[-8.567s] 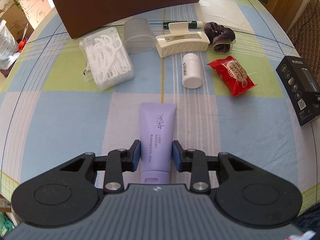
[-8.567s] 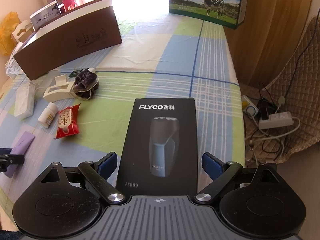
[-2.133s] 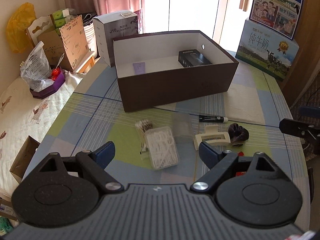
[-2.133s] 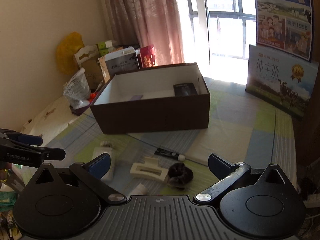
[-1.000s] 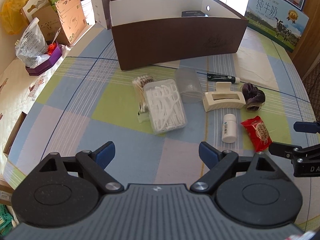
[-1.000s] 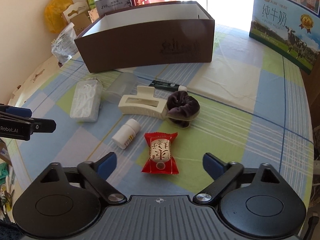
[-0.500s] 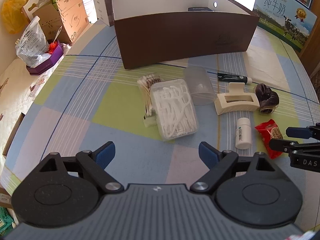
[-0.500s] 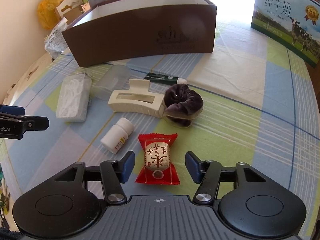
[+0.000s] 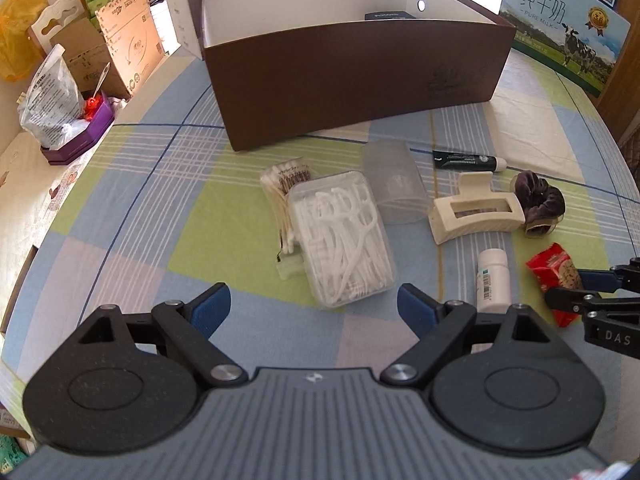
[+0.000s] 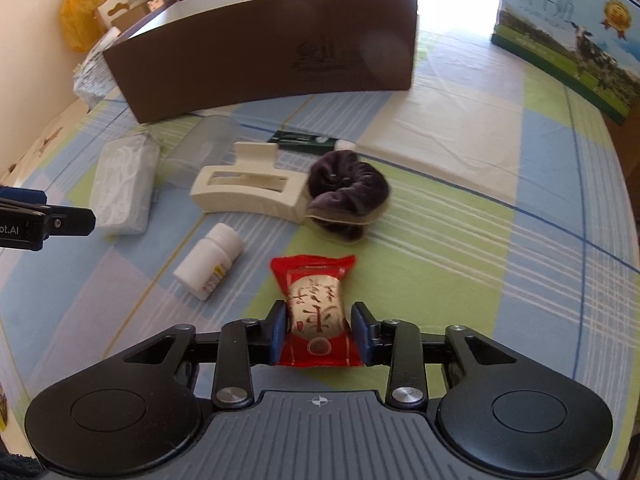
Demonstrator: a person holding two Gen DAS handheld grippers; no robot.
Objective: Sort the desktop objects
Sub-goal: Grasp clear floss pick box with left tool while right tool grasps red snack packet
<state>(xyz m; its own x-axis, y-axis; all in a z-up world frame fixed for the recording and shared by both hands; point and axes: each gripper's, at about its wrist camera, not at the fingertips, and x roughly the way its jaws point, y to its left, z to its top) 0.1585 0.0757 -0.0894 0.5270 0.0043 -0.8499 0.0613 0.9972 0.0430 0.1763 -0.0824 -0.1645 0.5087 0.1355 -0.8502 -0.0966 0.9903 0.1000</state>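
Observation:
My right gripper [image 10: 320,332] is shut on a red snack packet [image 10: 314,296] that lies on the checked tablecloth; the left wrist view shows the same packet [image 9: 554,276] at the far right. My left gripper [image 9: 312,306] is open and holds nothing, its fingertips just short of a clear box of floss picks [image 9: 340,236]. Cotton swabs [image 9: 284,192] lie against that box. Around them are a clear cup [image 9: 394,184], a cream hair claw [image 9: 476,212], a dark scrunchie [image 9: 538,200], a white bottle [image 9: 492,276] and a dark tube [image 9: 464,159].
An open brown box [image 9: 360,80] stands at the back of the table with a black carton [image 9: 388,15] inside. A milk carton [image 9: 560,24] stands at the back right. Cardboard boxes and bags [image 9: 52,92] crowd the surface off the table's left edge.
My right gripper's fingers have closed onto the red snack packet. My left gripper has moved nearer the floss pick box and is still open.

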